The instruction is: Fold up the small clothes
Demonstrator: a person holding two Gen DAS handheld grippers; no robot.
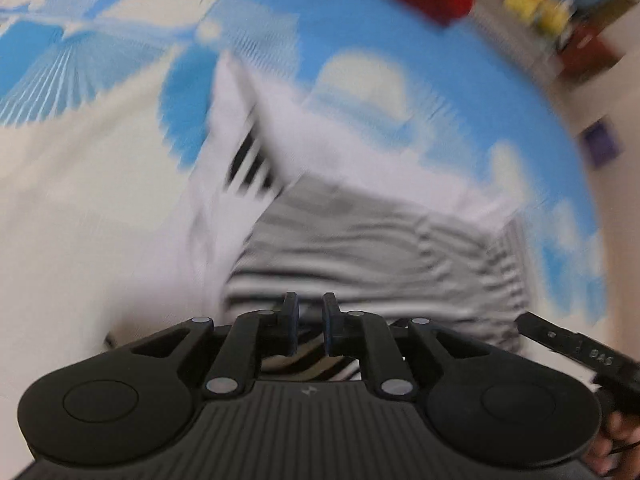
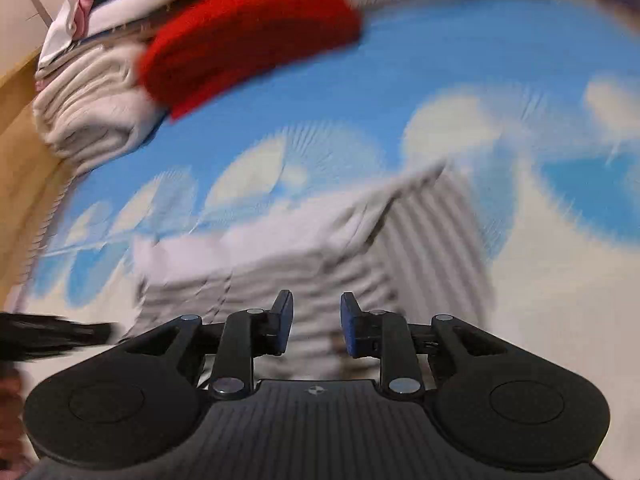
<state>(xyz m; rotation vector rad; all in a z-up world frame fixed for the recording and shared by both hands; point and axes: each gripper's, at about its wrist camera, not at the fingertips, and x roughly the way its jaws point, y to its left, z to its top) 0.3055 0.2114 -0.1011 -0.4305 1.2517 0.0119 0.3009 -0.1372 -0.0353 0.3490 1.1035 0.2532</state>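
Observation:
A small white garment with grey-black stripes [image 1: 360, 232] lies partly folded on the blue and white bedsheet [image 1: 360, 32]; both views are motion-blurred. My left gripper [image 1: 311, 318] hovers over the garment's near edge, its jaws a narrow gap apart, and striped cloth shows through the gap without being pinched. In the right wrist view the same striped garment [image 2: 304, 264] lies ahead. My right gripper [image 2: 316, 322] stands open above it with nothing between the pads. The right gripper's finger [image 1: 576, 350] enters the left view at the right edge.
A red folded cloth [image 2: 248, 40] and a stack of white and beige clothes [image 2: 92, 108] lie at the far side of the bed, by a wooden edge [image 2: 16, 92]. Yellow objects [image 1: 536, 0] sit beyond the bed. A blurred dark gripper part [image 2: 52, 336] shows at left.

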